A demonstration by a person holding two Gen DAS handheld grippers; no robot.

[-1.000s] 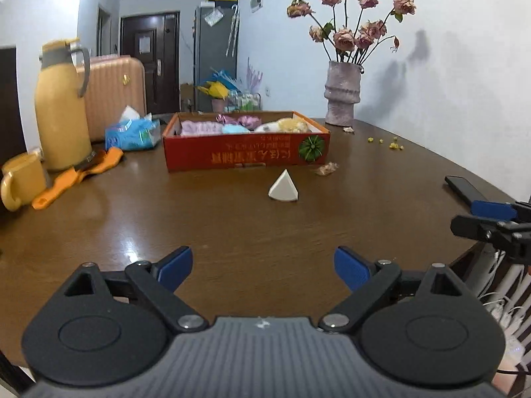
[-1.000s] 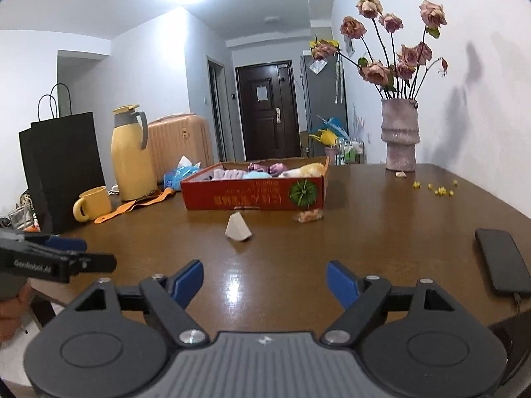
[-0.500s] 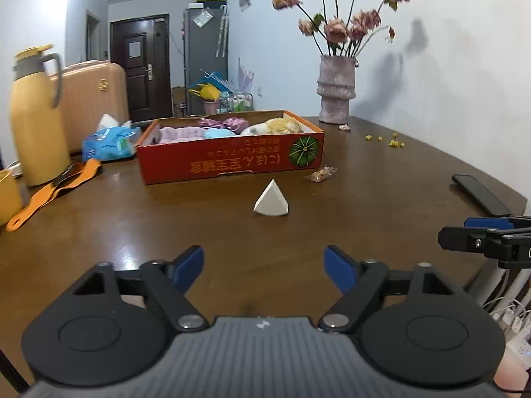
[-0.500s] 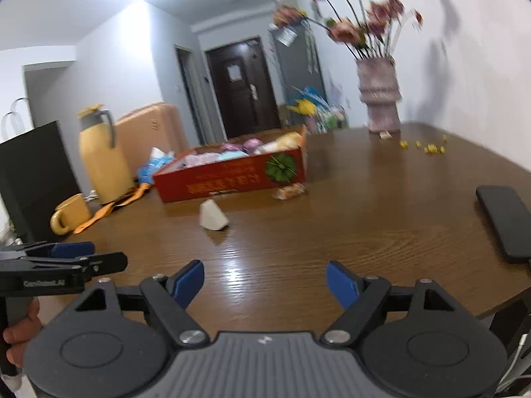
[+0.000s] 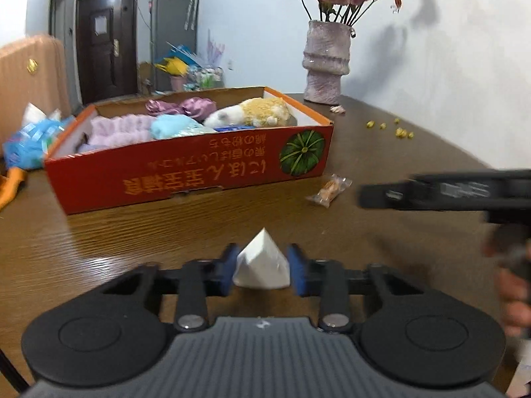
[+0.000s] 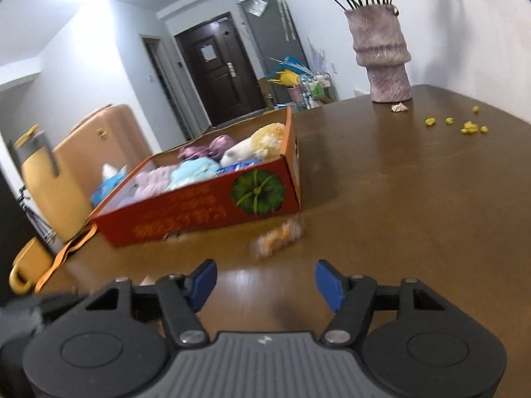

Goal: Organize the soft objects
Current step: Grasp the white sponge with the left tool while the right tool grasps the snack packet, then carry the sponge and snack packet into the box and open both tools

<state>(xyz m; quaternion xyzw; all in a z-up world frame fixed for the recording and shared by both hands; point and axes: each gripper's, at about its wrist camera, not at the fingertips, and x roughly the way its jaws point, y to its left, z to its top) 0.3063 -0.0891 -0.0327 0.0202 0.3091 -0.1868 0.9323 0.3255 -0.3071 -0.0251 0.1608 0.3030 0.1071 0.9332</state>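
A small white pyramid-shaped soft object (image 5: 262,262) sits on the brown table between the blue pads of my left gripper (image 5: 262,272). Its jaws are closing and both pads touch the pyramid's sides. Behind it stands a red cardboard box (image 5: 186,179) holding a plush hamster (image 5: 259,114) and purple and light-blue soft items. My right gripper (image 6: 265,285) is open with its jaws closing and only bare table between them. A wrapped snack (image 6: 278,235) lies just ahead of it, by the box corner. In the left wrist view the right gripper (image 5: 365,195) reaches in from the right.
A pink vase (image 5: 327,63) of dried roses stands at the back right, with yellow crumbs (image 5: 398,131) scattered near it. Left of the box are a blue tissue pack (image 5: 26,139), an orange strap (image 6: 66,248), a yellow mug (image 6: 23,265), a thermos (image 6: 36,165) and a suitcase (image 6: 96,152).
Both grippers moved forward toward the box. The left jaws closed from wide open onto the white pyramid. The right gripper rolled and its jaws narrowed a little.
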